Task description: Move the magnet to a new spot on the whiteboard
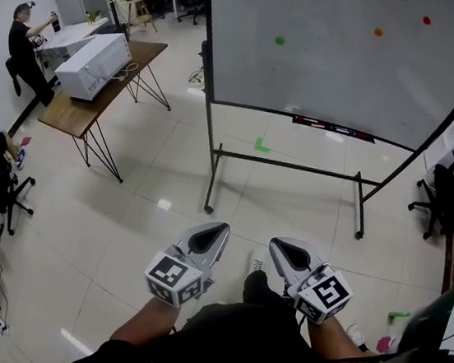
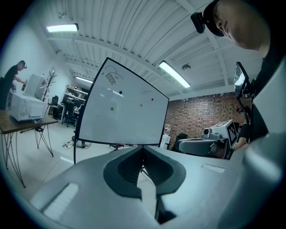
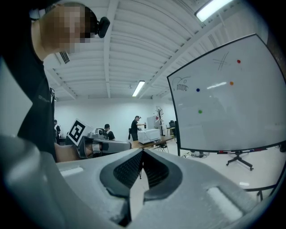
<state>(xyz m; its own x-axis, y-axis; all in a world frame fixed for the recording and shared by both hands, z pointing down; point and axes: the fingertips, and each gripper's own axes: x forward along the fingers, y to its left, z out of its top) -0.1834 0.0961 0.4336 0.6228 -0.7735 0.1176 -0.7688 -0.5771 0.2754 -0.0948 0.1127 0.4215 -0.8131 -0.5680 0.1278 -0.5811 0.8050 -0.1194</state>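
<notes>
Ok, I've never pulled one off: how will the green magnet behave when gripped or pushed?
The green magnet looks small and round, so probably light and rigid. It clings to the upright whiteboard, so it may resist, then snap free. Pushed, it would likely slide across the smooth surface.

Bright, even indoor light from ceiling lamps (image 2: 175, 75). Glossy floor (image 1: 291, 201) carries small white glare patches; the whiteboard (image 3: 223, 100) shows a pale reflected streak. Shadows soft, faint under the table (image 1: 70, 114). Head view sharp. Both gripper views are fisheye: dark corners, straight lines bowed, nearest foreground soft.
</notes>
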